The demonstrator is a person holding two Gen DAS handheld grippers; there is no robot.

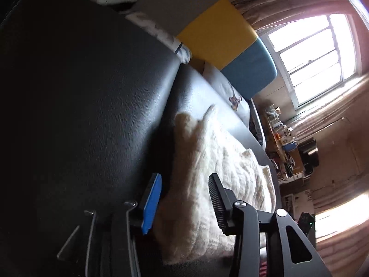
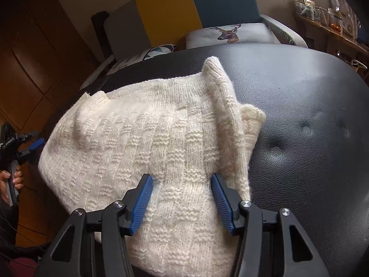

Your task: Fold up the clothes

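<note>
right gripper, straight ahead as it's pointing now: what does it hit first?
Most likely the cream knit sweater. The right gripper is open, its fingers spread over the knit, which fills the gap between them on the black leather seat. Depth is unclear, so it may already be touching.

A black leather seat (image 2: 299, 106) fills the foreground. Behind it stands a grey, yellow and blue panelled sofa (image 2: 166, 11) with a deer-print cushion (image 2: 228, 33). A bright window (image 1: 316, 55) glows beyond.
</note>
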